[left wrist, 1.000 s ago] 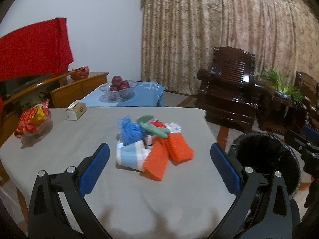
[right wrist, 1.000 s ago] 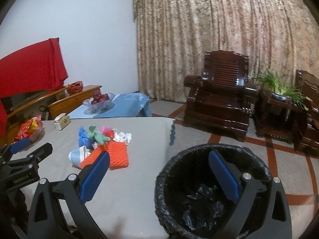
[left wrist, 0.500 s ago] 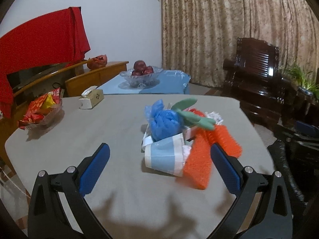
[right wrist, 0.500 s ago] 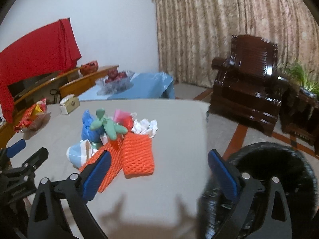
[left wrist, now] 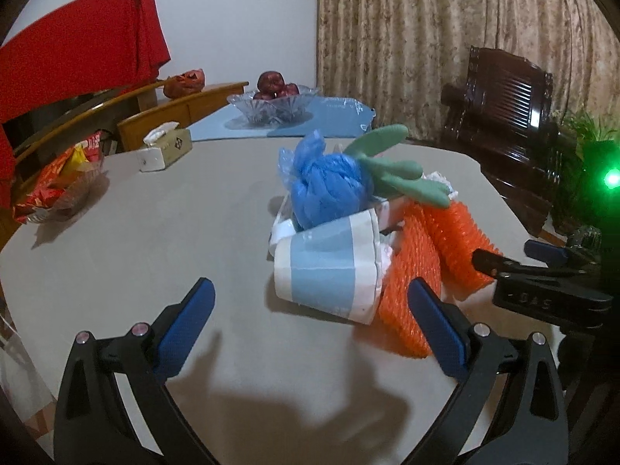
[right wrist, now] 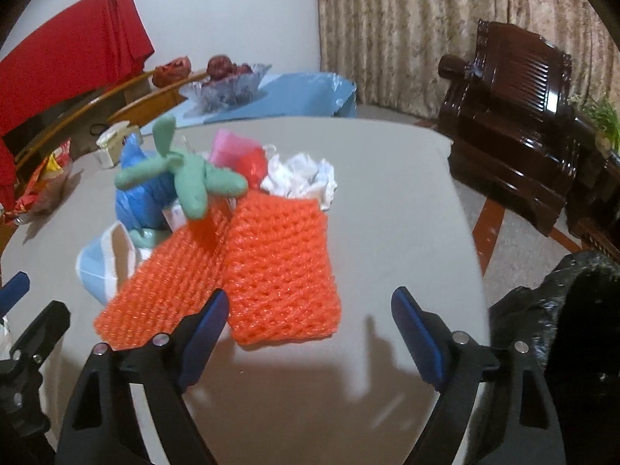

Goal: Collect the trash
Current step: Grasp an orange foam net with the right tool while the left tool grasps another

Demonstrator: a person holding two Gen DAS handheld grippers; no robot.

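Observation:
A pile of trash lies on the grey table point(left wrist: 155, 232): a blue-and-white paper cup point(left wrist: 325, 271) on its side, a blue plastic bag point(left wrist: 329, 186), a green foam piece point(left wrist: 395, 174), two orange foam nets point(right wrist: 279, 259), crumpled white paper point(right wrist: 298, 178) and a pink-red wrapper point(right wrist: 240, 155). My left gripper point(left wrist: 310, 325) is open and empty, just in front of the cup. My right gripper point(right wrist: 310, 333) is open and empty, just in front of the orange nets. It also shows in the left wrist view point(left wrist: 542, 283), at the right.
A black-lined trash bin point(right wrist: 573, 310) stands off the table's right edge. A tissue box point(left wrist: 164, 149) and a snack dish point(left wrist: 58, 190) sit at the table's far left. A glass fruit bowl point(left wrist: 275, 104) stands on a blue-covered table behind. Dark wooden chairs point(right wrist: 511, 124) stand at the right.
Both grippers have moved forward toward the trash pile, which now looms larger. The right gripper has swung left from over the bin to the table. Both stay open.

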